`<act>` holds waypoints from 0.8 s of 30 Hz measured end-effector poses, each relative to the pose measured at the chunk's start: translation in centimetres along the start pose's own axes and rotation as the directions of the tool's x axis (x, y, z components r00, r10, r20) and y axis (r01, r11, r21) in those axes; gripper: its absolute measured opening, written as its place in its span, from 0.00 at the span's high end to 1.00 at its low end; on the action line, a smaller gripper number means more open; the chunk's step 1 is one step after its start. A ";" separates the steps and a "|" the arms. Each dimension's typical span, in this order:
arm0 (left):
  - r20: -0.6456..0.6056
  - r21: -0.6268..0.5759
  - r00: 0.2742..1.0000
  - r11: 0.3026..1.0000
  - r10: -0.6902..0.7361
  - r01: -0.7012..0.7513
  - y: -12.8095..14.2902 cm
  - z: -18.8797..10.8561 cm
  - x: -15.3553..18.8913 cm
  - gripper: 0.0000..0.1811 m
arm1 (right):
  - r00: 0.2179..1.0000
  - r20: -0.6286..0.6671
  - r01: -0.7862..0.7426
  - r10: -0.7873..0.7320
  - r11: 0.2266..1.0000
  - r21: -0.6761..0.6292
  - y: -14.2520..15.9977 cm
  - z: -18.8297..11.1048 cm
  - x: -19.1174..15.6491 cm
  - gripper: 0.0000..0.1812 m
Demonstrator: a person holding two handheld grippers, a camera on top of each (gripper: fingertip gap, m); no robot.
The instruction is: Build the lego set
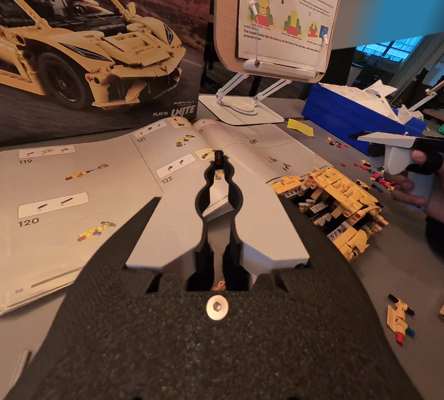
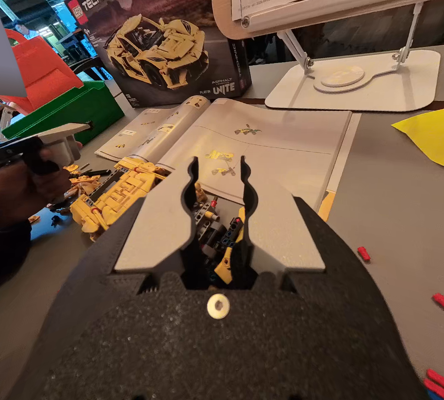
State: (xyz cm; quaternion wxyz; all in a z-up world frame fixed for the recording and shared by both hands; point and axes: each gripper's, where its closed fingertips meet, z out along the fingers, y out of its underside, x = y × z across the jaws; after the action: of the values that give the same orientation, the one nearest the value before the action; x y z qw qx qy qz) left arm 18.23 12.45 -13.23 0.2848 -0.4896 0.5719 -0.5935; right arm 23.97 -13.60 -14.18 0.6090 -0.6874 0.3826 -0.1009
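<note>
- Left tool (image 1: 218, 160) is pinched on a tiny black pin (image 1: 218, 155) with a red bit under it, held up over the open instruction booklet (image 1: 96, 186), near the fold.
- Right tool (image 2: 219, 160) is spread wide with nothing between the tips. It hangs above a small grey, black and yellow sub-assembly (image 2: 216, 227) lying on the tabletop (image 2: 384, 196) just at the near edge of the booklet.
- The half-built yellow car (image 1: 336, 208) lies on the tabletop right of the booklet in the left wrist view, touching its right edge.
- Loose red, blue and yellow pieces (image 1: 382, 177) are scattered beyond the car, near the blue bin (image 1: 348, 112).
- Another little yellow sub-assembly (image 1: 398, 318) lies by itself, near right.
- Set box (image 2: 168, 35) stands at the far side behind the booklet, with a white stand (image 2: 348, 83) holding a sheet to its right.
- Green bin (image 2: 72, 110) at far left.
</note>
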 end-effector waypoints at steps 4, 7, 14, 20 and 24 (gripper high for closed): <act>-0.005 0.006 1.000 1.000 -0.029 0.029 0.0 0.0 -0.2 0.96 | 1.000 0.017 -0.025 0.025 1.000 -0.015 0.5 0.3 -0.1 0.83; -0.008 -0.005 0.999 0.999 -0.036 0.036 0.3 0.0 -0.2 0.96 | 1.000 0.016 -0.020 0.020 0.999 -0.025 0.8 0.4 0.0 0.84; -0.024 0.003 0.999 0.999 -0.049 0.049 0.1 0.0 0.1 0.96 | 0.999 0.026 -0.017 0.018 0.999 -0.039 1.1 0.5 -0.2 0.85; -0.039 0.016 0.998 0.998 -0.053 0.053 -0.2 -0.1 0.4 0.96 | 0.999 0.037 0.014 -0.013 0.999 -0.031 0.7 0.3 -0.8 0.87; -0.051 0.045 0.998 0.998 -0.045 0.048 -0.6 -0.3 0.5 0.96 | 0.972 0.219 -0.097 0.084 0.994 0.052 -1.6 -0.7 -3.9 0.88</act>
State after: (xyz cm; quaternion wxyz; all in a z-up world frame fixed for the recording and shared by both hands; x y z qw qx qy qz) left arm 17.90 12.19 -12.52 0.2677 -0.4809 0.5534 -0.6251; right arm 21.50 -11.66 -11.29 0.6723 -0.6567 0.3416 -0.0094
